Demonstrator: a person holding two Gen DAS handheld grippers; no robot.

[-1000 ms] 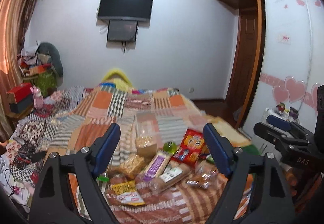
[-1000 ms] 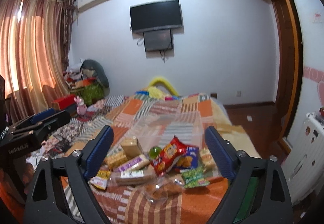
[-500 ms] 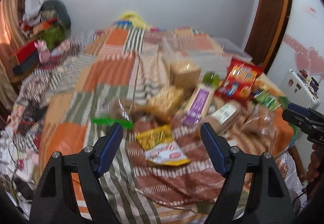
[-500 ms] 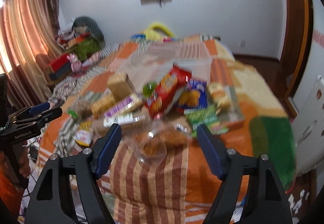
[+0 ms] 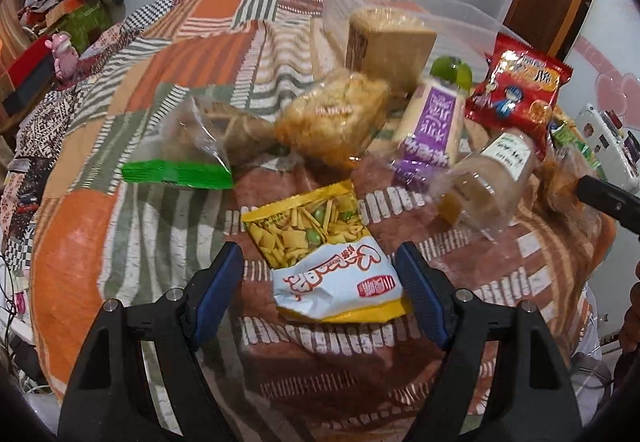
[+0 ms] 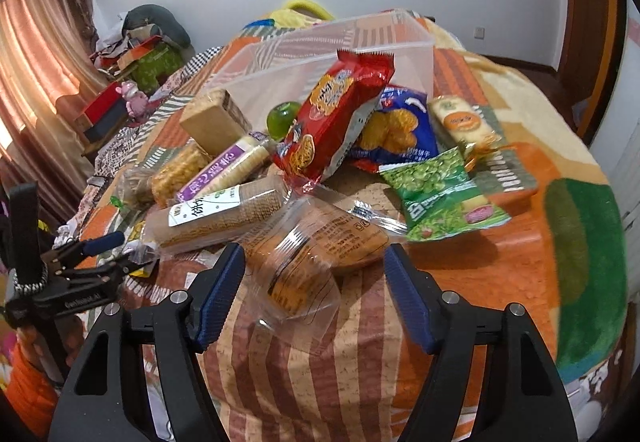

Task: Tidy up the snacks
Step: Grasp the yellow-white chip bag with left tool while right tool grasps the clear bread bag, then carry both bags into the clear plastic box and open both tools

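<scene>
1. Left gripper (image 5: 320,274) spread wide, astride the yellow-white mix packet (image 5: 324,254), lower centre; holds nothing.
2. Right gripper (image 6: 314,274) wide over the clear pastry pack (image 6: 308,262), centre; empty.
3. Clear bin (image 6: 320,50) upper centre. Pinch packets mid-body, gently; contents likely crush.

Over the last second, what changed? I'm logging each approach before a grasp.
Both grippers tilted down and closed in on the snack pile. The left gripper now brackets the yellow-and-white snack bag; the right gripper brackets the clear pastry pack. Both stayed open; nothing was taken hold of. The snacks, the clear plastic bin and the patchwork bedspread stayed put.
</scene>
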